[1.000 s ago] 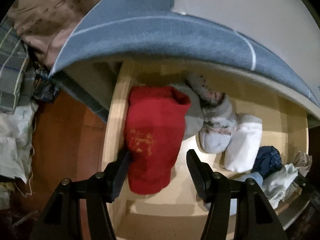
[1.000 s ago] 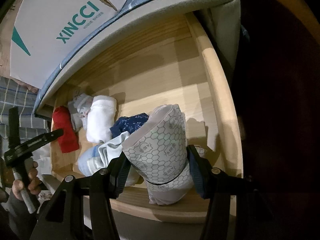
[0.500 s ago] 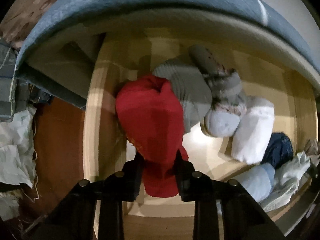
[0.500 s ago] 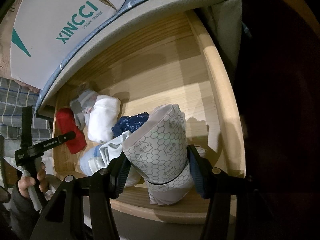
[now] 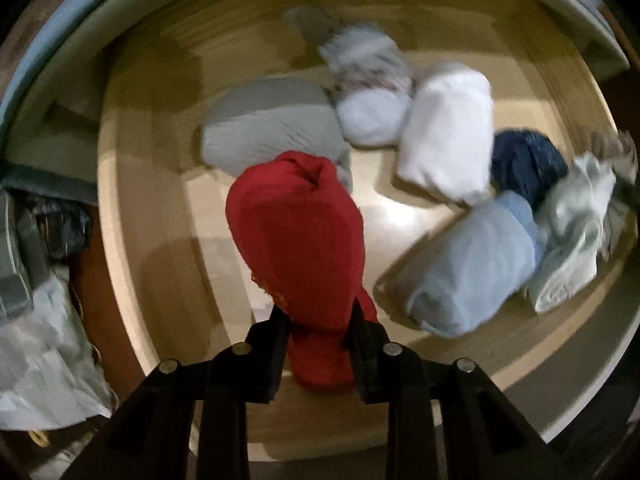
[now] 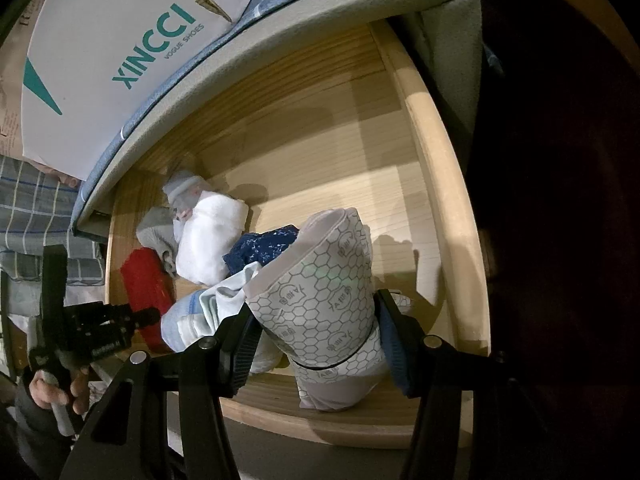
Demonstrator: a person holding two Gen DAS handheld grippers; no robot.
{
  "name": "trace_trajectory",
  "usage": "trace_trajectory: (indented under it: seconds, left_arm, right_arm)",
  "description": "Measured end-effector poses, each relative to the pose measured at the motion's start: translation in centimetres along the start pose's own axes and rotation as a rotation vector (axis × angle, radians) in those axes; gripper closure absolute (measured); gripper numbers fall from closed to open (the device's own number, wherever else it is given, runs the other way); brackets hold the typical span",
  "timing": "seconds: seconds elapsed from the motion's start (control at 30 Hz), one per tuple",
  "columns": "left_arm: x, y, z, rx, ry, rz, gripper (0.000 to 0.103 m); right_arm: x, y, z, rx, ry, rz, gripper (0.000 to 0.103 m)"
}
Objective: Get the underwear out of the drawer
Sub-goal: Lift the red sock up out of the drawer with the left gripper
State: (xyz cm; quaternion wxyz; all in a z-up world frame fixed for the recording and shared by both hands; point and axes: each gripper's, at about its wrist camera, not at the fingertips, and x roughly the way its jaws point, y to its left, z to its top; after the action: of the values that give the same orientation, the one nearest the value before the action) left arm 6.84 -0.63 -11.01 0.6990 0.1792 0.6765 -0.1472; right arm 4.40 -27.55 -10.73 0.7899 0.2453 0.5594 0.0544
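Observation:
My left gripper (image 5: 320,340) is shut on a rolled red underwear (image 5: 300,248) and holds it lifted above the open wooden drawer (image 5: 160,208). In the right wrist view the left gripper (image 6: 136,316) and the red roll (image 6: 146,276) show at the drawer's left end. My right gripper (image 6: 316,344) is shut on a rolled white underwear with a grey hexagon print (image 6: 320,304), held over the drawer's front edge (image 6: 360,420). Several rolled garments lie in the drawer: grey (image 5: 272,124), white (image 5: 448,132), dark blue (image 5: 524,160), light blue (image 5: 472,264).
A blue-edged mattress (image 6: 248,36) overhangs the back of the drawer, with a white XINCCI shoe box (image 6: 120,40) on it. Checked fabric (image 6: 28,216) and crumpled white cloth (image 5: 40,360) lie left of the drawer. The drawer's right half has bare wood (image 6: 340,160).
My left gripper closed on the red underwear and lifted it up and back from the drawer's left side, uncovering the grey roll. The right gripper kept holding the hexagon-print roll still.

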Motion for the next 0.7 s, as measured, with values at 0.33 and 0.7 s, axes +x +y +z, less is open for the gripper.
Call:
trace_trajectory:
  seconds: [0.33, 0.7]
  left_arm:
    - [-1.1, 1.9, -0.1, -0.171, 0.0, -0.091, 0.054]
    - [1.9, 3.1, 1.1, -0.296, 0.086, -0.073, 0.046]
  right_arm:
    - [0.0, -0.1, 0.0, 0.004, -0.003, 0.009, 0.05]
    - [0.0, -0.1, 0.0, 0.004, -0.003, 0.01, 0.05]
